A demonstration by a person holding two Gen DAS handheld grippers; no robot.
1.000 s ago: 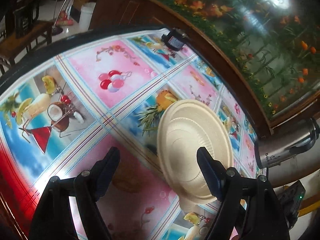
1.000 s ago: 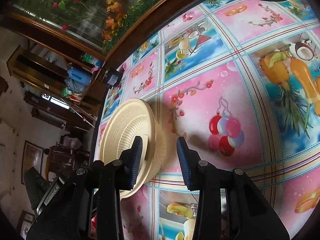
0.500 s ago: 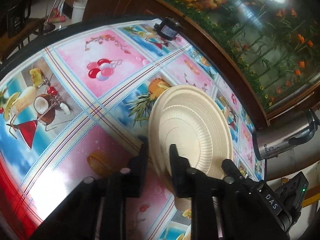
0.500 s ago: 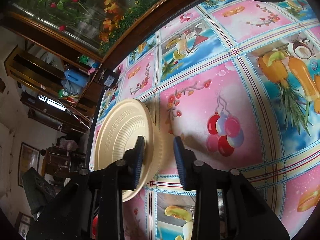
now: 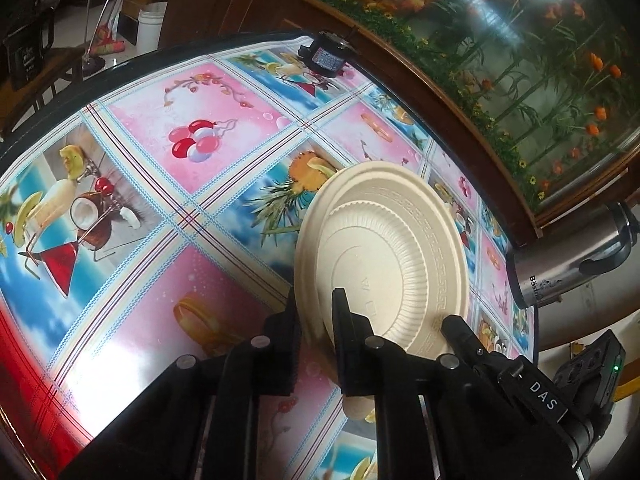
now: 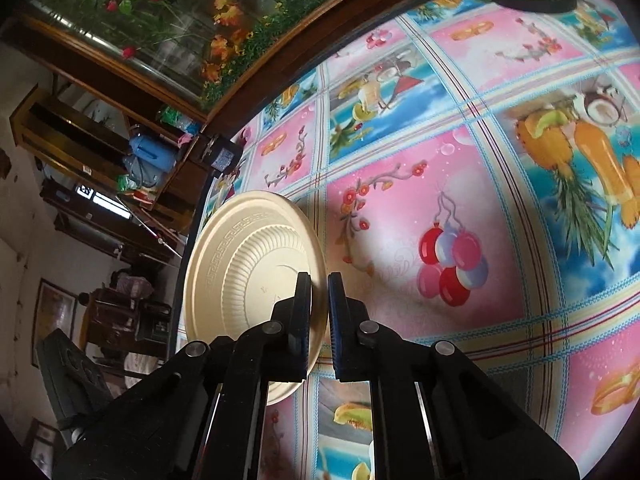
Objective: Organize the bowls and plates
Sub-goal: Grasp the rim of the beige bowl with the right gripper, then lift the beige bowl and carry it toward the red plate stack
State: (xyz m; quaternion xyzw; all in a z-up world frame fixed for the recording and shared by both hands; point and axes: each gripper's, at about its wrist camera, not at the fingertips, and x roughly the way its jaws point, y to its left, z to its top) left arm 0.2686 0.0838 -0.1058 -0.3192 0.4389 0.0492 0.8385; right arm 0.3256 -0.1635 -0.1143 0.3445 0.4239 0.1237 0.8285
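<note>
Both tools clamped the plates: the left tool (image 5: 316, 320) pinched the rim of the cream plates (image 5: 384, 256), the right tool (image 6: 319, 308) gripped the opposite edge, above the worktop (image 5: 168, 216).

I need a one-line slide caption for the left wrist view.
Left gripper shut on stacked cream plates above patterned tablecloth.

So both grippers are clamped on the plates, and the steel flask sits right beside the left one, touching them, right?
Not touching. In the left wrist view the flask stands apart from the plates, with tablecloth between them. Both the left gripper and the right gripper are clamped on the plates.
</note>
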